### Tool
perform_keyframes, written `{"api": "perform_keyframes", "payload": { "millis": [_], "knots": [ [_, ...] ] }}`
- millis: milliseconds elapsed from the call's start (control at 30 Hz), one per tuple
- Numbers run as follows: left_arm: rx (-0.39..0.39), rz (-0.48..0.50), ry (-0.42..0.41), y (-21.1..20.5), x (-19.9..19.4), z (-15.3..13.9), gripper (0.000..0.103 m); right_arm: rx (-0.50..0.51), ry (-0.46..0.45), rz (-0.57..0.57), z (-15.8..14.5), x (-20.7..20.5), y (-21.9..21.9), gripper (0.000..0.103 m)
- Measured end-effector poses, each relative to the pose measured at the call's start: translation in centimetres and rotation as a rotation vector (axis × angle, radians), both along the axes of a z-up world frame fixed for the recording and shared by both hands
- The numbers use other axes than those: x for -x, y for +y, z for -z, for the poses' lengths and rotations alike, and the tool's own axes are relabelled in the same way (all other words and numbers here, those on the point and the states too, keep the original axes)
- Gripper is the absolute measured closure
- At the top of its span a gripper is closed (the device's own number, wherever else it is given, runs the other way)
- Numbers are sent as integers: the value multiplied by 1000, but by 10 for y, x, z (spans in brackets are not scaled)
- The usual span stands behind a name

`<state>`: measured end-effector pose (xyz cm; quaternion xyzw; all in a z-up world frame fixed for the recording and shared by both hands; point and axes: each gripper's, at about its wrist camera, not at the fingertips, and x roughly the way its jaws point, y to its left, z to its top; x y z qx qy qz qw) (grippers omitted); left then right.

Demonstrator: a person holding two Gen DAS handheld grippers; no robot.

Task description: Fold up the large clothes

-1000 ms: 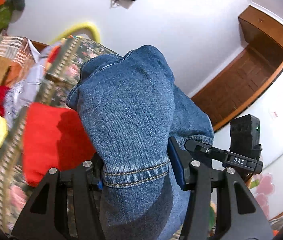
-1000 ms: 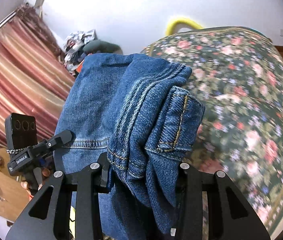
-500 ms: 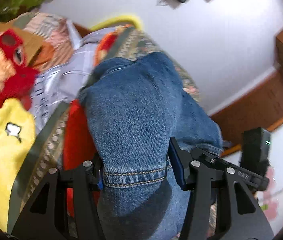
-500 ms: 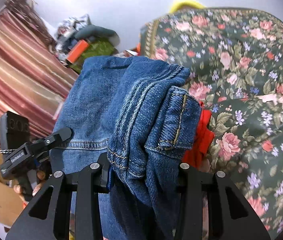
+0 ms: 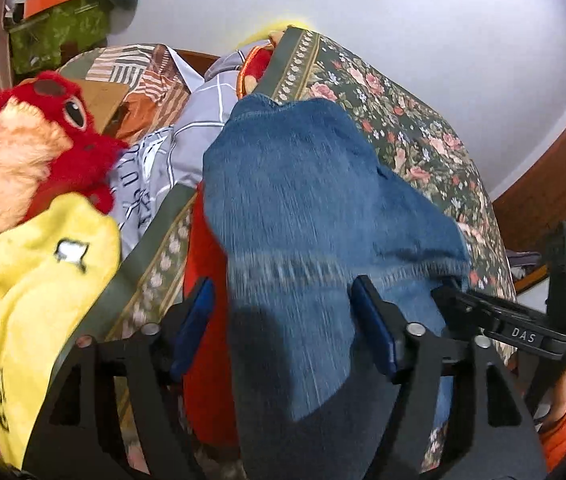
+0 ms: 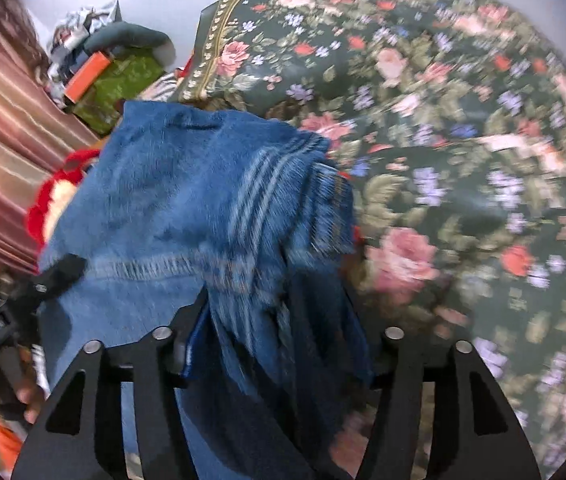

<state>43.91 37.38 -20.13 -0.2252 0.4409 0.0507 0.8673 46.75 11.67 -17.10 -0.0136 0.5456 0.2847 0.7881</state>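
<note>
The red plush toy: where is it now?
Left wrist view, far left: the red plush toy lies above the yellow cloth, left of the jeans.

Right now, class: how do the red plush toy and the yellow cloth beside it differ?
The red plush toy is furry, with dark eyes and a pale muzzle; the yellow cloth is smooth and carries dark lettering. The toy lies farther back, the cloth nearer the camera. Both lie left of the jeans.

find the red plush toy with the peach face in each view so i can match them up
Left wrist: the red plush toy with the peach face fills the upper left, beside a yellow cloth.
Right wrist: only a red and peach sliver shows at mid left, behind the edge of the blue denim jeans.
Shared landmark: the dark floral bedspread, right of the jeans in both views.
</note>
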Motion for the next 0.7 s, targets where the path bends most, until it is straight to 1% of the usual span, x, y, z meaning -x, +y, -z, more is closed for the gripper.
{"api": "perform_keyframes", "payload": {
  "millis": [33, 67, 200, 233, 300, 400, 467, 533, 633, 700],
  "knots": [
    [8, 0, 1, -2, 6, 0, 32, 14, -8, -8, 1, 4, -3, 39],
    [17, -2, 2, -1, 11, 1, 31, 36, -14, -19, 1, 11, -7, 37],
    [38, 1, 13, -11, 42, -1, 30, 62, -22, -47, 1, 35, -27, 35],
    [37, 4, 15, -13, 49, -3, 30, 70, -19, -58, -1, 42, -34, 30],
    [30, 7, 19, -18, 67, -4, 30, 96, -29, -71, -5, 56, -45, 29],
    [30, -9, 36, -21, 88, -7, 30, 126, -66, -80, -14, 71, -53, 29],
    [8, -21, 51, -23, 98, -11, 30, 99, -76, -80, -27, 81, -61, 29],
    [-14, -27, 41, -26, 113, -23, 30, 64, -86, -72, -42, 90, -68, 29],
    [-23, -29, -10, -31, 134, -50, 30, -10, -124, -61, -78, 107, -76, 29],
    [-45, -24, -64, -39, 149, -77, 30, -58, -165, -58, -104, 118, -80, 29]
  ]
}}
